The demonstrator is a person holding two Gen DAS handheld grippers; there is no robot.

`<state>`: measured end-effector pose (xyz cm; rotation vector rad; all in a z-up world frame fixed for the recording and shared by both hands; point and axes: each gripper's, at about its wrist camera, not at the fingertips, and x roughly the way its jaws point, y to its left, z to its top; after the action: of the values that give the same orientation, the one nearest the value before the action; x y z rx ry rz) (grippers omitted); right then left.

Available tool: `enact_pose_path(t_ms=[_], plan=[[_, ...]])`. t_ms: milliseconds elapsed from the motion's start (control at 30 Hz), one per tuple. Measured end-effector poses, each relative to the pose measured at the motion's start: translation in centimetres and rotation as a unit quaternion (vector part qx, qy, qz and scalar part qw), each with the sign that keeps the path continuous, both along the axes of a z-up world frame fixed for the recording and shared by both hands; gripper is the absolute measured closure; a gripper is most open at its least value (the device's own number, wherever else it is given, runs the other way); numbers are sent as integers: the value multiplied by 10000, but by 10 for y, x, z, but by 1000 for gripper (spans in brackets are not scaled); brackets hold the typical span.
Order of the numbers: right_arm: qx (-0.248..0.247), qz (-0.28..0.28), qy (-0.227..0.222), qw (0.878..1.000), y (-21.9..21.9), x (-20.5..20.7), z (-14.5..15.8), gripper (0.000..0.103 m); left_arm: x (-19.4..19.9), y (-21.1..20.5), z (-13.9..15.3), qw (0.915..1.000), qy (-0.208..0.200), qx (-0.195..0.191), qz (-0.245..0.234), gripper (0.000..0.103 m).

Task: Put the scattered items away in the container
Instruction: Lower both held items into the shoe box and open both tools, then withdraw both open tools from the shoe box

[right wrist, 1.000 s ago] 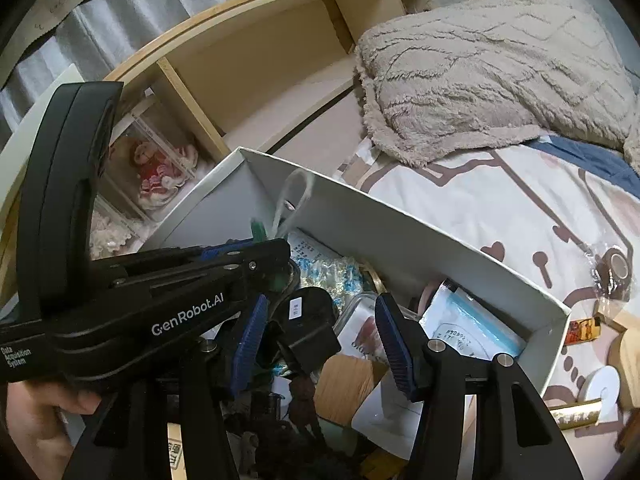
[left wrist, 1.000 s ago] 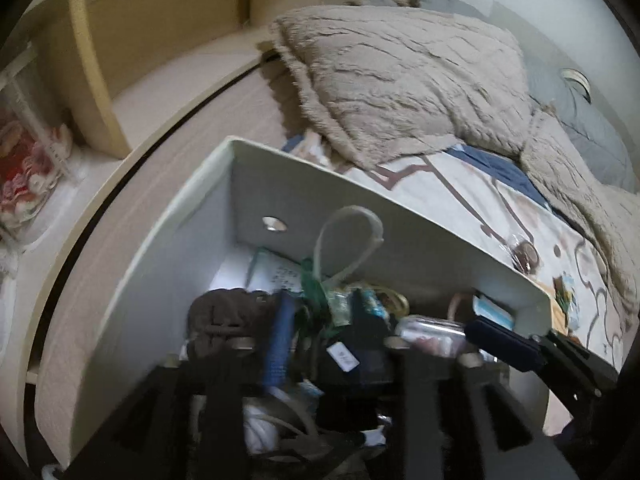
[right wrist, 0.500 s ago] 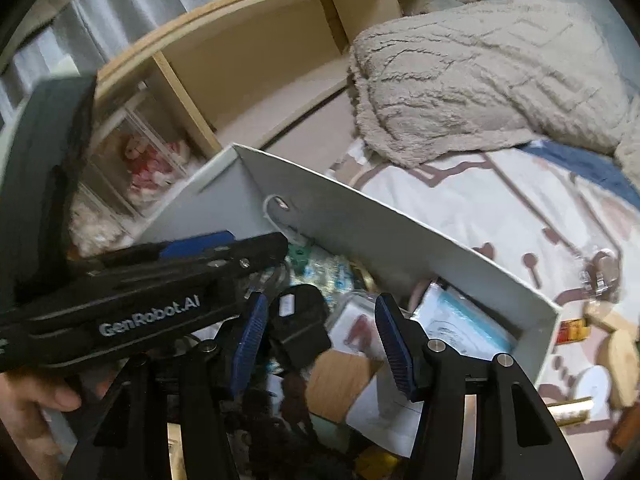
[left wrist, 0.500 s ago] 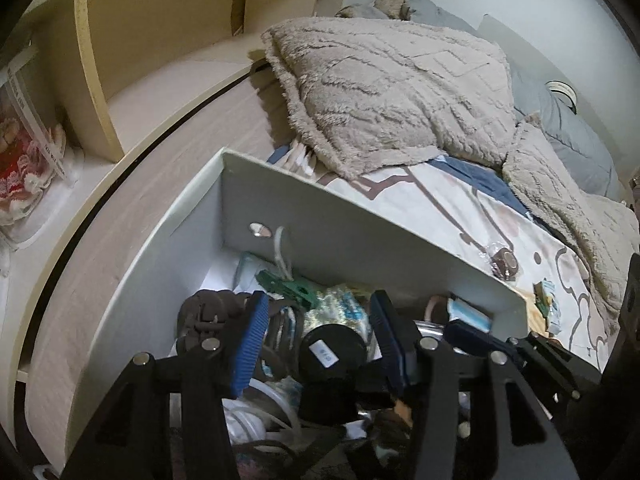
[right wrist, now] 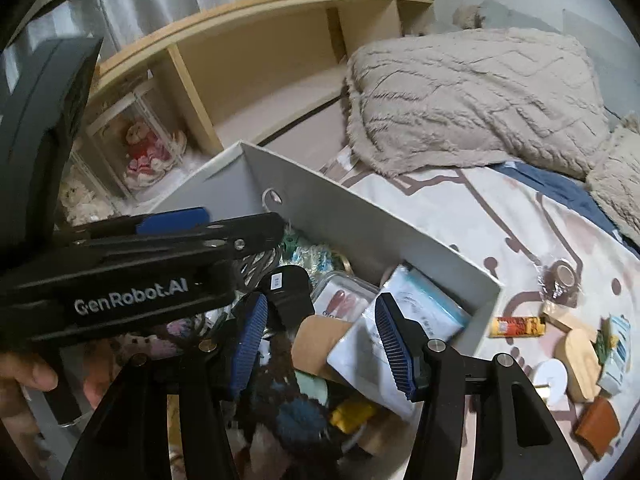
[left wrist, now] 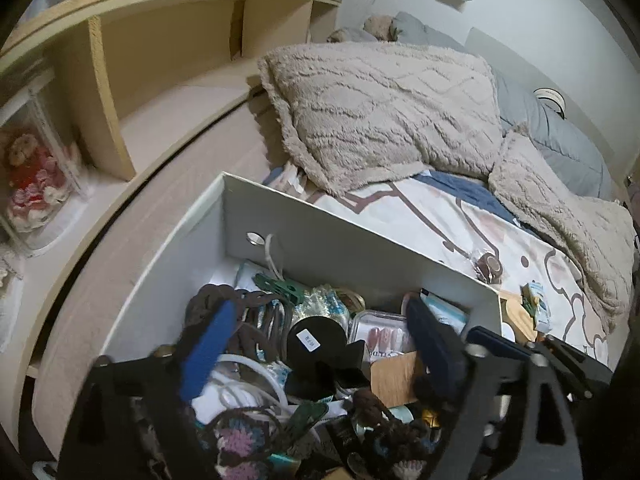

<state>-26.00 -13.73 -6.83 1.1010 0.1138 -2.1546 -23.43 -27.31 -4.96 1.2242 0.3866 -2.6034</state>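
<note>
I am hovering both claws over the nearly full white container (right wrist: 384,232); the left gripper (left wrist: 320,344) has just been opening, empty, and the right gripper (right wrist: 320,340) is open, empty. Scattered items (right wrist: 568,344) are waiting right of it.

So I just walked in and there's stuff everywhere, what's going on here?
A person is tidying bits off the bed into the white box. The left tongs have just been opening over the pile inside, nothing between them. The right tongs hover empty. A yellow tube and tape roll lie outside.
</note>
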Motion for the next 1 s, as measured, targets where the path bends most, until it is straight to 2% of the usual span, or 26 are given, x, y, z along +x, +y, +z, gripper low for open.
enact_pose_path(t_ms=[33,133,233,333,733,1000], plan=[[-14,-31,16,10000,3,2,2,46,3,1,3,10000,37,-53,-1,2],[-111,-92,114,9998,12,8,9,27,12,5,11,9998,138,-162,-26,0],[-243,-143,214,9994,19,15,17,26,25,11,18,9989,335,-305,-119,0],[-271,-225,371,9987,25,21,24,6,37,16,25,9975,431,-541,-144,0],[-512,-381,627,9960,52,49,43,4,101,22,49,9934,766,-850,29,0],[-529,-402,1161,9910,76,84,62,4,139,42,49,9920,908,-874,84,0]])
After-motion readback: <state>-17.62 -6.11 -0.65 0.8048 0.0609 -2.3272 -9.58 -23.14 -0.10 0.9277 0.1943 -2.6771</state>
